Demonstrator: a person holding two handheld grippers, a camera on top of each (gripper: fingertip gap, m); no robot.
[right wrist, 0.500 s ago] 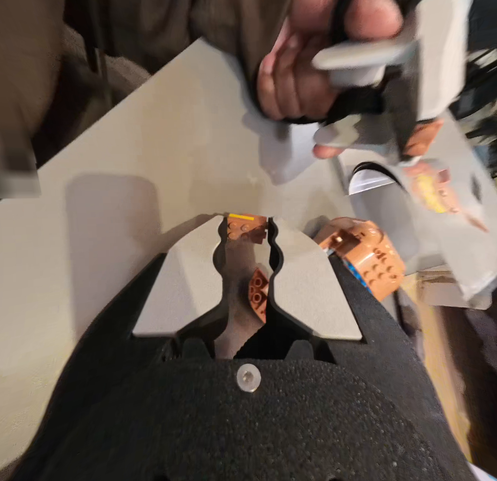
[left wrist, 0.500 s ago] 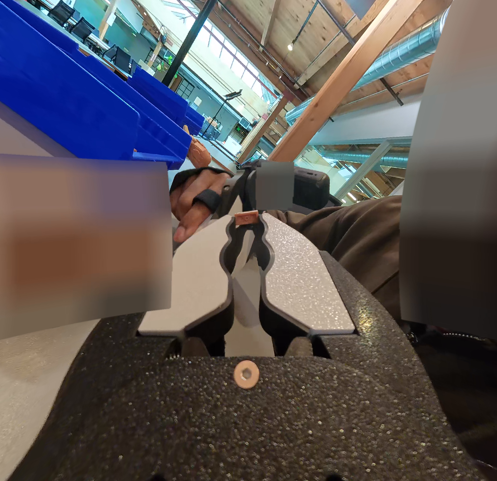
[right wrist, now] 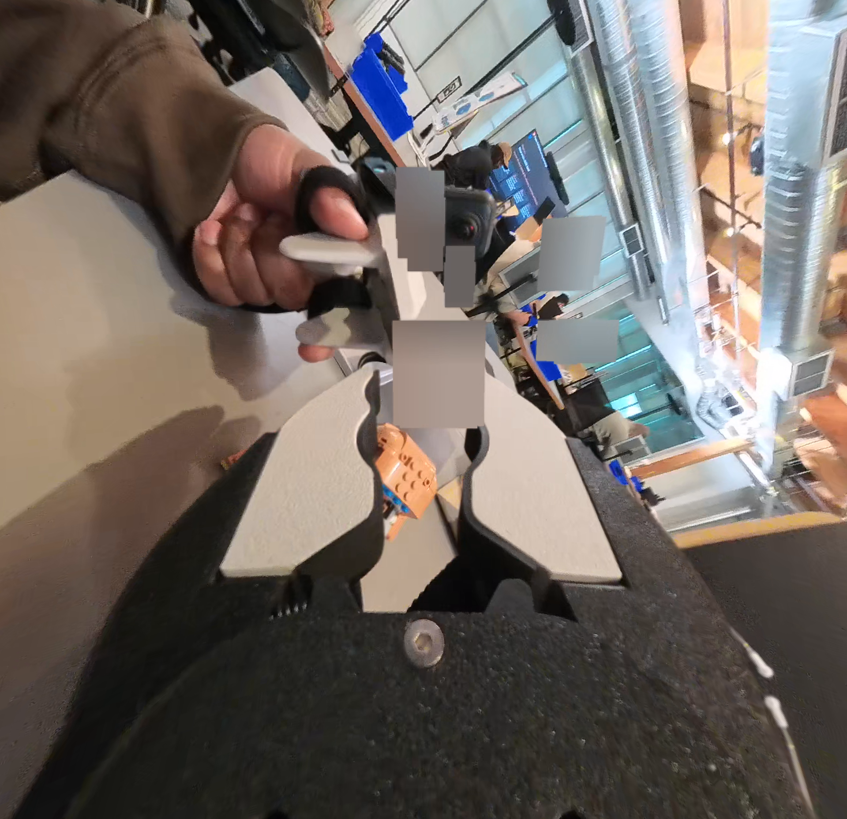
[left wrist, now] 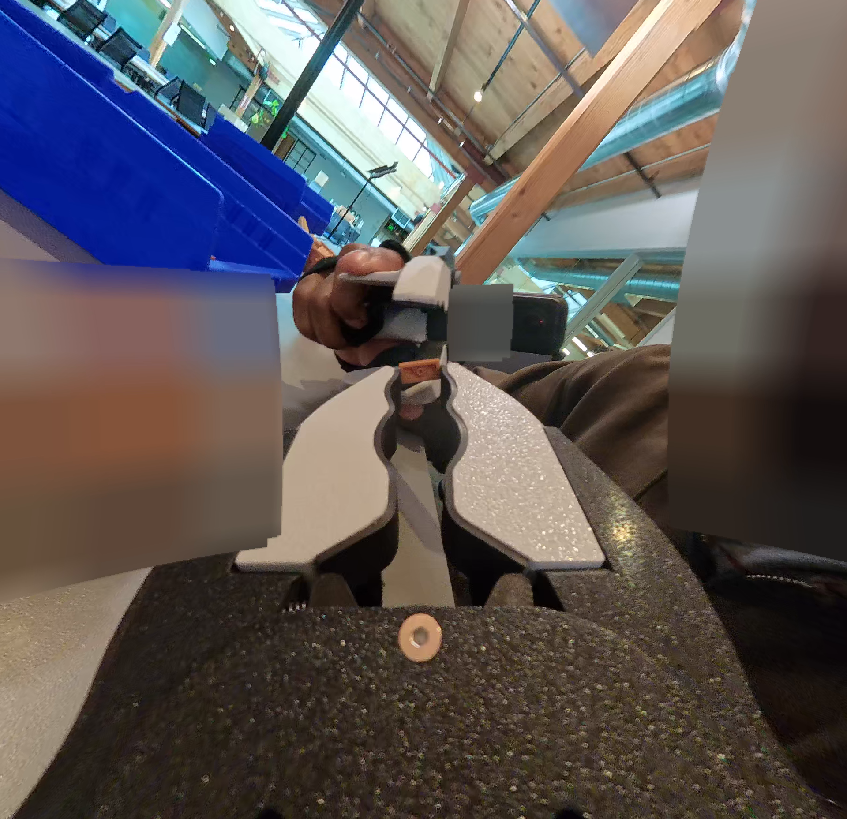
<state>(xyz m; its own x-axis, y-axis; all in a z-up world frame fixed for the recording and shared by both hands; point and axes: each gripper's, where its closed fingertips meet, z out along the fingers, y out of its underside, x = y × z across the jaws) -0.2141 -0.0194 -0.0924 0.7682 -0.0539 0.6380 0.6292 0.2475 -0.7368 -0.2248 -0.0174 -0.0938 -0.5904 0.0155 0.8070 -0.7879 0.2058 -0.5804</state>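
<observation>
In the left wrist view, the left gripper (left wrist: 419, 375) sits at the centre of the frame, its two pale grey fingers (left wrist: 504, 471) drawn close and pinching a small flat orange-brown brick plate (left wrist: 418, 372) at their tips. Just beyond the plate, in the middle of the frame, a hand (left wrist: 337, 309) grips the grey handle of the other gripper, with a dark camera (left wrist: 538, 322) on its body; a brown sleeve (left wrist: 591, 407) runs off to the right. Blue plastic bins (left wrist: 114, 174) fill the upper left, standing on the pale grey tabletop (left wrist: 412, 545), which shows through the gap between the fingers.

In the right wrist view, the right gripper (right wrist: 424, 412) has its fingers (right wrist: 316, 490) spread apart. A mosaic patch covers the tips, so whether anything sits there cannot be told. In the gap lower down, a small orange-brown brick model (right wrist: 403, 469) with blue studs along its lower edge lies against the inner edge of the left finger, resting on the tabletop (right wrist: 91, 339); the right finger stands clear of it. A tiny orange piece (right wrist: 228, 462) lies on the tabletop at the left of the gripper body. Above centre, a hand (right wrist: 256, 251) in a brown sleeve (right wrist: 114, 105) holds the left gripper's handle.
</observation>
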